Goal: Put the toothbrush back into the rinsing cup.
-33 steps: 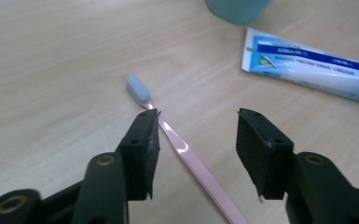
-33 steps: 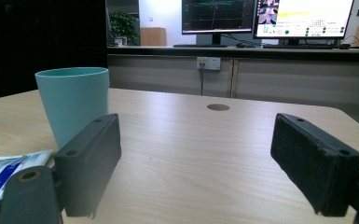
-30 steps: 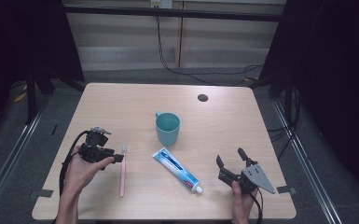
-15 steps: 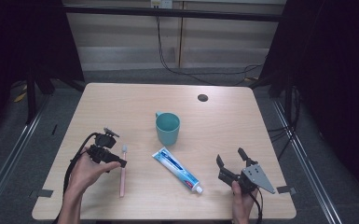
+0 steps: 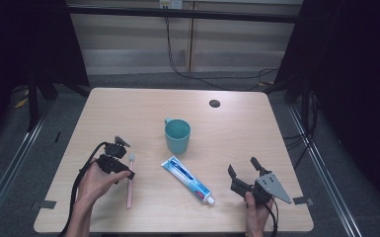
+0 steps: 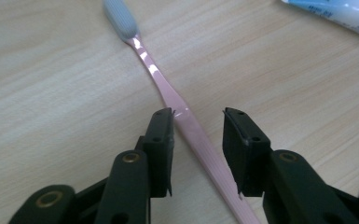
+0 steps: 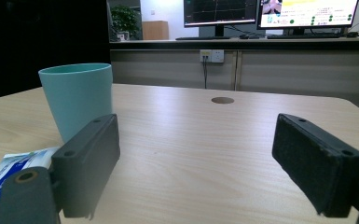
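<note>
Left gripper (image 6: 198, 116) low over bench (image 5: 276, 133), fingers apart astride toothbrush (image 6: 168, 88). Right gripper (image 5: 243, 170) near toothpaste (image 5: 186, 178), fingers wide apart, facing cup (image 7: 77, 98).

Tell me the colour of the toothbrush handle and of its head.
The toothbrush has a pink handle and a grey head, clearest in the left gripper view.

Both hand-held grippers low (jaws parted): left (image 5: 122, 157), right (image 5: 243, 168).
</note>
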`<state>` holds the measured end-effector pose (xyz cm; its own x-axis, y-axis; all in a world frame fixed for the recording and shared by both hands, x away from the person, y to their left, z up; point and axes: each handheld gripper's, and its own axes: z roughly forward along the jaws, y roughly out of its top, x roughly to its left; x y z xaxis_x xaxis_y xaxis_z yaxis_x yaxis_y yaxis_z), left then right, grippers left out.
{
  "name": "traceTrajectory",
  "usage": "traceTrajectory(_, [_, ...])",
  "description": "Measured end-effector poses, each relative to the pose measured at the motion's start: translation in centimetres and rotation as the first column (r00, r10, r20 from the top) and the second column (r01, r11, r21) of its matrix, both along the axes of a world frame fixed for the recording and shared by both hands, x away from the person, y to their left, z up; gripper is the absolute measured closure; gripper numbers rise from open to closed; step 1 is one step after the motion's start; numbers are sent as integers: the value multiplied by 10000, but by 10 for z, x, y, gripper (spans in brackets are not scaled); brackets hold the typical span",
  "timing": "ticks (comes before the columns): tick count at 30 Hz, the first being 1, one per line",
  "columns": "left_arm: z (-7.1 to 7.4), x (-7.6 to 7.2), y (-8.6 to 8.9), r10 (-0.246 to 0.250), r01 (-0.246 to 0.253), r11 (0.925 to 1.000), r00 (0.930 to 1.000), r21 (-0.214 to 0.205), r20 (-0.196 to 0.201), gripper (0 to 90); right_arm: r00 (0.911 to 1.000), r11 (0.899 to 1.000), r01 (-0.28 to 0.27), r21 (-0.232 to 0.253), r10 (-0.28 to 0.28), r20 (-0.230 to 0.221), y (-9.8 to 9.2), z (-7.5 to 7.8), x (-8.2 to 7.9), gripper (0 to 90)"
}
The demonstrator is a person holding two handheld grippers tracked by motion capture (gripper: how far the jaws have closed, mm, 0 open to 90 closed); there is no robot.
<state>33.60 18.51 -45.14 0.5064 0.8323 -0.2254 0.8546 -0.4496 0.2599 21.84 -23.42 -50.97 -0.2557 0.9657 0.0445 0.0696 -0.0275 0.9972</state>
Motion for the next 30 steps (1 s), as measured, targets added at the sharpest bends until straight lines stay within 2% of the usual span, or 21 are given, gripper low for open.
traceTrajectory(4, [-4,-1,0,249,-249,9995,9997,171,3,670,9999,9999,-22,147,20,145,-1,-1,-2,143])
traceTrajectory(9, [-7,0,-1,318,-317,9995,9994,87,-141,666,9990,9998,-165,-85,169,425,0,-1,-3,143])
traceTrajectory(13, [-6,0,-4,380,-378,9990,9992,246,-85,663,9990,9999,-137,-79,140,414,0,-1,-3,143])
traceTrajectory(14, [-6,0,-5,264,-263,9992,9996,288,-40,662,9992,9999,-136,-77,139,378,1,-1,-3,143])
traceTrajectory(15, [-6,0,-6,257,-254,9993,9996,256,-127,663,9994,9999,-120,-98,124,338,1,-1,-3,143])
traceTrajectory(20, [-11,1,-11,317,-304,9961,9994,828,-152,664,9993,9998,-147,-116,151,339,1,-1,-3,142])
traceTrajectory(23, [-14,1,-13,315,-298,9954,9994,910,-167,664,9994,9998,-139,-129,143,322,1,-1,-3,143])
traceTrajectory(25, [-14,1,-14,16,-6,9925,10000,1224,-80,700,9994,9998,-137,-122,141,325,1,-1,-3,142])
traceTrajectory(28, [-14,2,-16,-180,180,9906,9998,1357,-10,720,9994,9998,-136,-129,140,315,1,-1,-3,143])
traceTrajectory(30, [-14,1,-18,-515,499,9854,9987,1625,61,720,9994,9998,-133,-120,137,307,1,-1,-3,143])
